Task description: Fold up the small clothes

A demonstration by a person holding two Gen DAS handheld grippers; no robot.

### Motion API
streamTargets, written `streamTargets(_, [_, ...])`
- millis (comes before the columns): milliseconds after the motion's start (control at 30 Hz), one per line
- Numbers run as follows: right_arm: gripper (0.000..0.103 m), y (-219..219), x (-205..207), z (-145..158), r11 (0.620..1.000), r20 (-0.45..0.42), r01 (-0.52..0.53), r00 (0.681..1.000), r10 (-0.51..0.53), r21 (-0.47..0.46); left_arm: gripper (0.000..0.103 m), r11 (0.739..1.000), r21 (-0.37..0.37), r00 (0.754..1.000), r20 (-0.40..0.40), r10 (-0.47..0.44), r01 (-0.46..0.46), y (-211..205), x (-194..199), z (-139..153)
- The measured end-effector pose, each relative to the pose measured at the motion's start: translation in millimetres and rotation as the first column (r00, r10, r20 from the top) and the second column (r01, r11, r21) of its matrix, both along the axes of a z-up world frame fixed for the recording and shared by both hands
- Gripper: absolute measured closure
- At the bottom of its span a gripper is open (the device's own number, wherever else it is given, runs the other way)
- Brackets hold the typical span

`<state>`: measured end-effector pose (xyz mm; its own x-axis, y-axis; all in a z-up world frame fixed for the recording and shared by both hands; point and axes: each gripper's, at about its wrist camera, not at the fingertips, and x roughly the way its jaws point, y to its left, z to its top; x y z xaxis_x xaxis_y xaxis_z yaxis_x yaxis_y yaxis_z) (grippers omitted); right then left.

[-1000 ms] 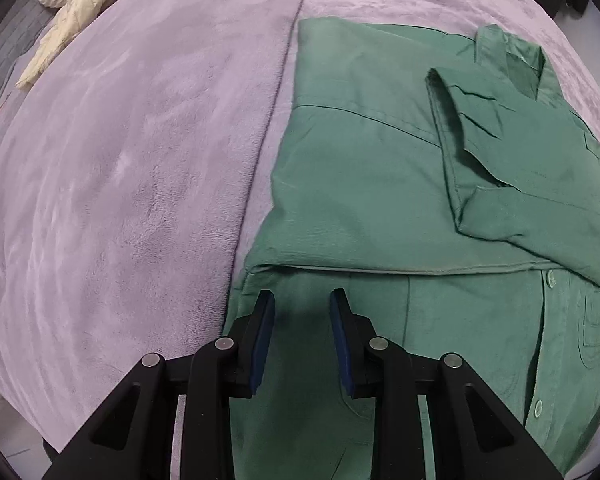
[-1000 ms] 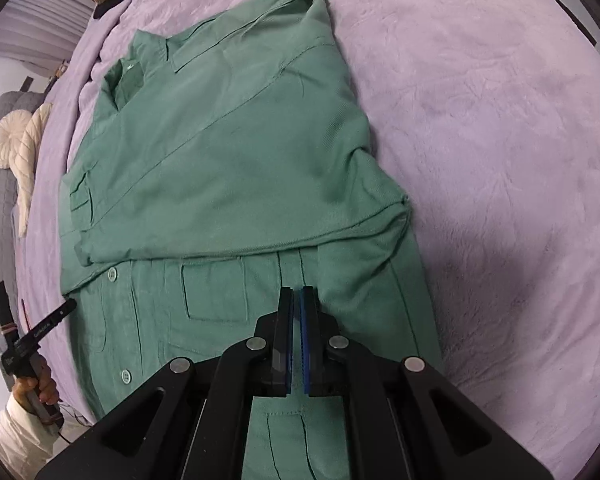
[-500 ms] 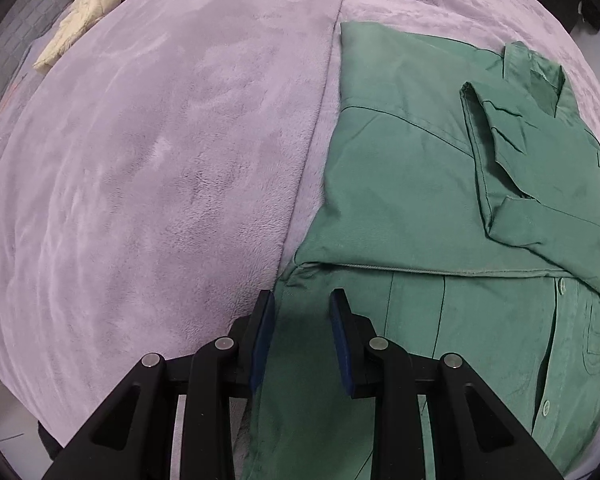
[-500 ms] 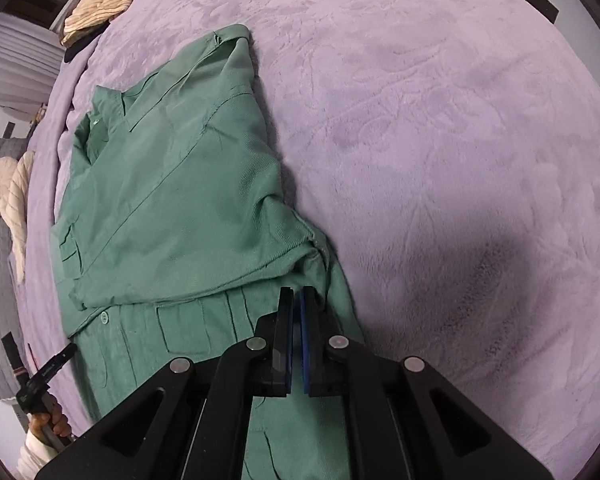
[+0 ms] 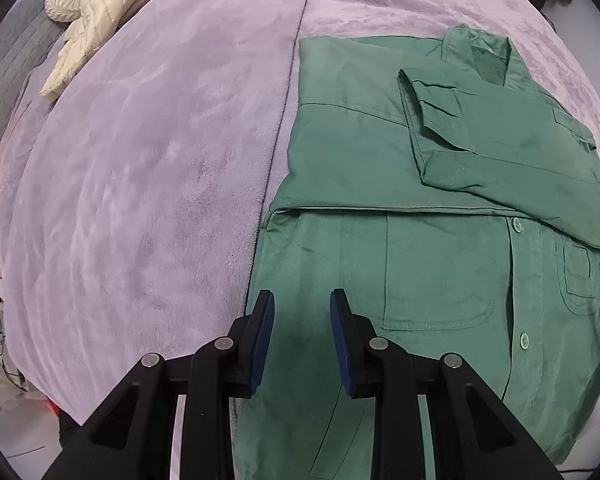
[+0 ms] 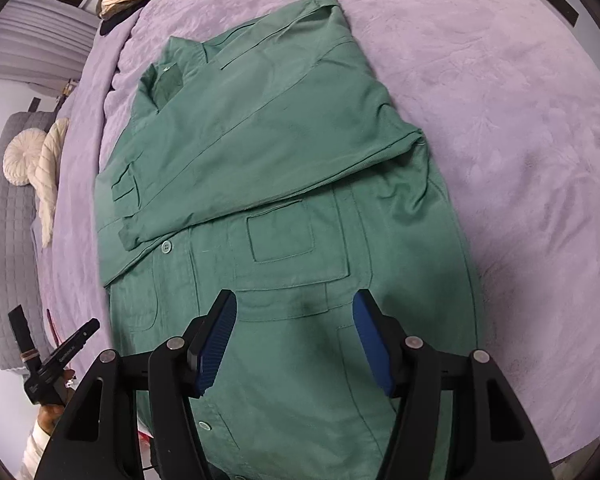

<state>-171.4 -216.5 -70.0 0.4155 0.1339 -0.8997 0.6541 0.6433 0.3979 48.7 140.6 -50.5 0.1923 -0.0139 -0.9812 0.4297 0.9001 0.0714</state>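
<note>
A green shirt (image 5: 440, 208) is laid on a lilac bed cover (image 5: 148, 168), filling the right half of the left wrist view and the centre of the right wrist view. Both sleeves are seen folded across the chest, so the sleeve step is judged done and the lengthwise fold of the body to be next. The left hand-held gripper (image 5: 302, 342) is held partly open above the shirt's lower left edge, with nothing between its pads. The right hand-held gripper (image 6: 294, 344) has just been opened wide, and no cloth is caught between its jaws. The next move would call for both bottom corners of the hem to be pinched and carried up toward the collar (image 6: 168, 76), evenly, without disturbing the sleeves.
</note>
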Motion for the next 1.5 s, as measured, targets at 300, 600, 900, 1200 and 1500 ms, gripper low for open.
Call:
streamTargets(300, [0.025,22.3,6.2,14.0,0.999,0.02,-0.039,0.999,0.039,-0.015,0.0,1.0,0.007,1.0,0.006,-0.004,0.004,-4.0,-14.7,7.6])
streamTargets(600, [0.011,43.6,10.9,22.2,0.998,0.039,-0.054,0.998,0.055,-0.027,0.001,0.999,0.001,0.999,0.014,-0.034,0.034,-5.3,-18.6,19.1])
streamTargets(900, [0.0,76.0,26.0,29.4,0.997,0.072,-0.08,0.994,0.081,-0.017,0.001,0.996,-0.019,0.997,-0.004,-0.083,0.083,6.5,-14.6,19.6])
streamTargets(1200, [0.0,99.2,23.0,22.4,1.0,0.049,-0.008,0.999,0.007,0.024,0.001,0.99,-0.01,0.988,-0.065,-0.142,0.142,25.6,-6.2,-11.5])
streamTargets(1500, [0.0,112.4,-5.7,1.4,0.994,0.006,0.015,1.0,-0.015,0.105,0.001,0.979,-0.114,0.97,-0.154,-0.187,0.17,60.6,-26.6,-17.7])
